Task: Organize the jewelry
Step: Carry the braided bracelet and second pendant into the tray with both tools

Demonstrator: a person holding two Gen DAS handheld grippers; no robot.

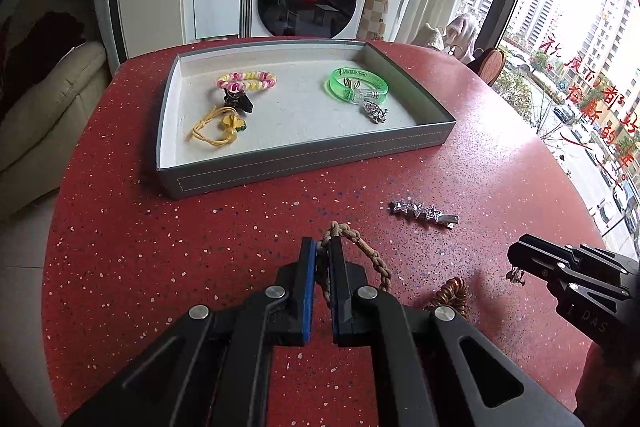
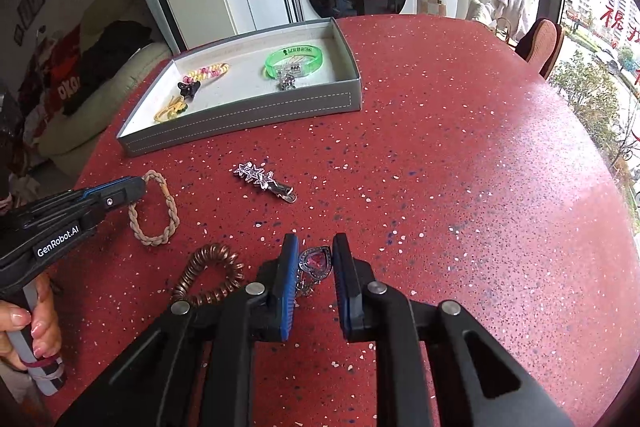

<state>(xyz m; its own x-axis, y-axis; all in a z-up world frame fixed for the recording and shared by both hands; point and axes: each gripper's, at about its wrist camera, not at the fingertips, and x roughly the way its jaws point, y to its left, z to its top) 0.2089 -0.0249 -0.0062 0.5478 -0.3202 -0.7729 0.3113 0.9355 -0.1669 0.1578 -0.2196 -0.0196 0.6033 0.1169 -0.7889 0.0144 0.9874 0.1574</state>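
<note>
Reading "GenRobot.AI" on left hand-held gripper (image 2: 138, 187) pinching braided band (image 2: 154, 211), right hand-held gripper (image 2: 316, 259) clamping heart pendant (image 2: 316, 261)

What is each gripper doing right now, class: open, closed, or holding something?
Left gripper: closed on the braided beige hair tie.
Right gripper: closed on the heart-shaped red pendant.

Heart pendant (image 2: 316, 263) chain hidden behind right tongs (image 2: 314, 243)
</note>
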